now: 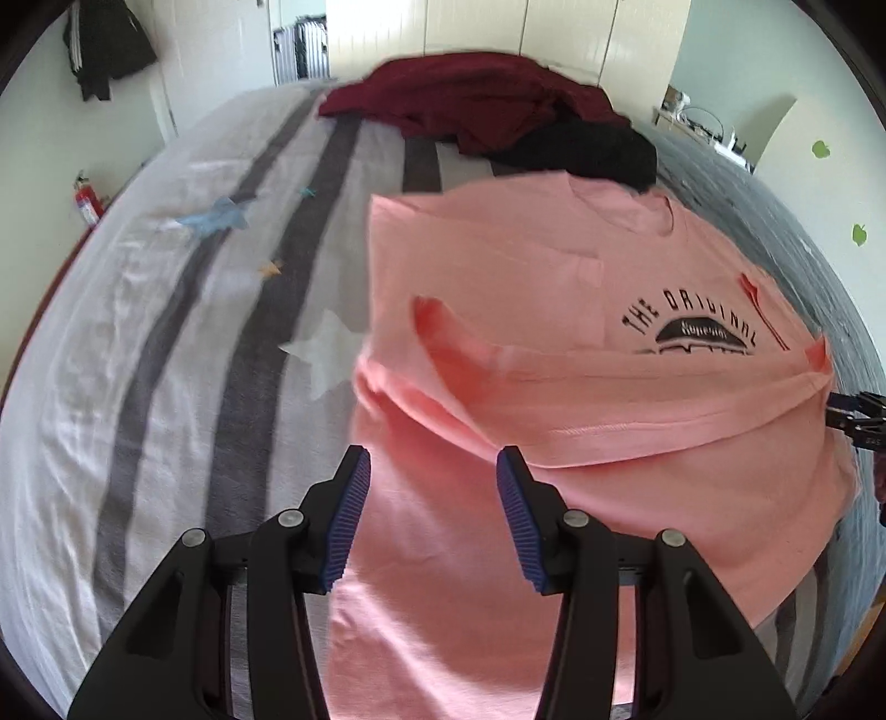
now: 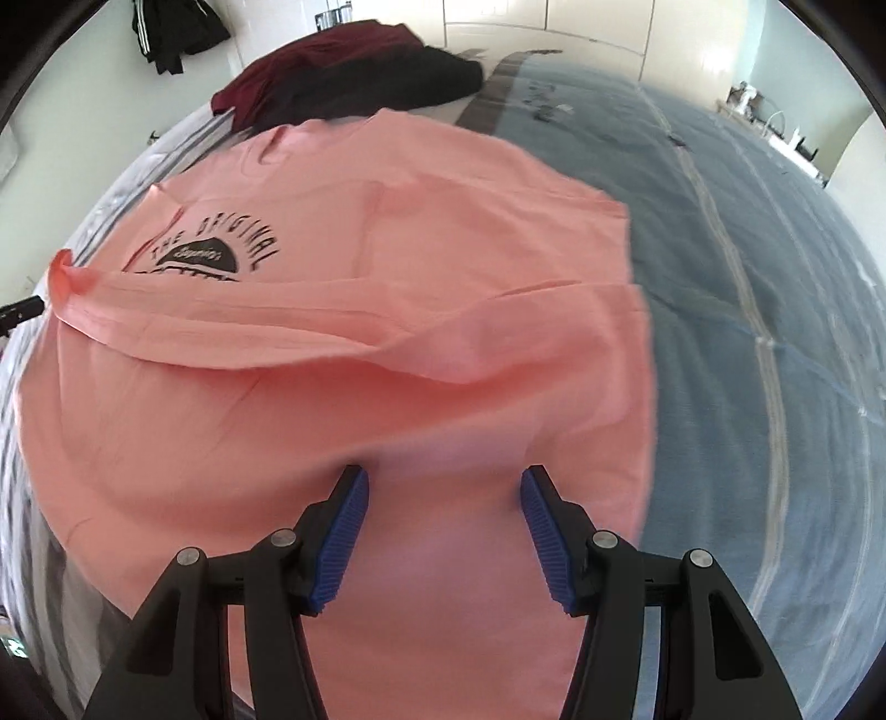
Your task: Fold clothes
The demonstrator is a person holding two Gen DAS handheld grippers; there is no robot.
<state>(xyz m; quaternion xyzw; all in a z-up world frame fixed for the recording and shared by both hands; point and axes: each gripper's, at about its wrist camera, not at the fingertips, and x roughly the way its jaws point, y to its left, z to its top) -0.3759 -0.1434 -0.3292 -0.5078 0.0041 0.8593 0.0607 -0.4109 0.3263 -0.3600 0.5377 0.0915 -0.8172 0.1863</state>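
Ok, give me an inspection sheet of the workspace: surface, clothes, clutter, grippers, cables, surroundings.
Surface: bed, striped cover with stars on one side, blue-grey cover on the other.
Job's things: pink T-shirt, print up, lower part folded up over the print.
Clutter: maroon garment and black garment heaped beyond the shirt.
Grippers: left gripper and right gripper open above the shirt, nothing held.
Cables: some on a far side table, blurred.
Surroundings: wardrobe doors, dark jacket hanging, fire extinguisher.
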